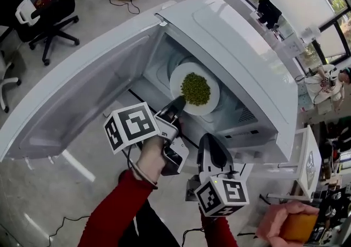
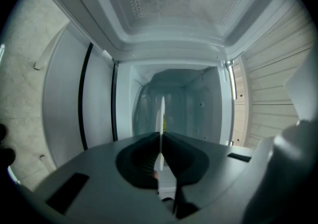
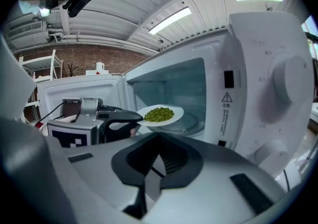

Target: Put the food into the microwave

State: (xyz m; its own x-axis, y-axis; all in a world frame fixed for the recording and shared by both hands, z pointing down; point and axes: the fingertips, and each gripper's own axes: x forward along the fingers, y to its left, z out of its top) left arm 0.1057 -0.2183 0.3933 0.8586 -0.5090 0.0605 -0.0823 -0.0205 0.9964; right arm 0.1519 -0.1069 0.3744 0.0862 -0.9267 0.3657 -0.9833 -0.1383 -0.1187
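Note:
A white plate (image 1: 194, 88) heaped with green peas hangs in the mouth of the open white microwave (image 1: 241, 59), just above its glass turntable (image 3: 196, 123). My left gripper (image 1: 180, 102) is shut on the plate's near rim. In the left gripper view the plate (image 2: 162, 118) shows edge-on, pinched by that gripper (image 2: 161, 141), with the cavity (image 2: 194, 104) straight ahead. The right gripper view shows the plate (image 3: 160, 115) and the left gripper (image 3: 126, 118) from the side. My right gripper (image 1: 211, 150) is shut and empty, low in front of the control panel (image 3: 263, 84), also seen at its own jaws (image 3: 156, 166).
The microwave door (image 1: 77, 92) stands swung wide to the left. A black office chair (image 1: 46, 18) is at the far left, with cables on the floor. A hand with an orange object (image 1: 296, 224) shows at the bottom right. Desks with clutter (image 1: 323, 81) run along the right.

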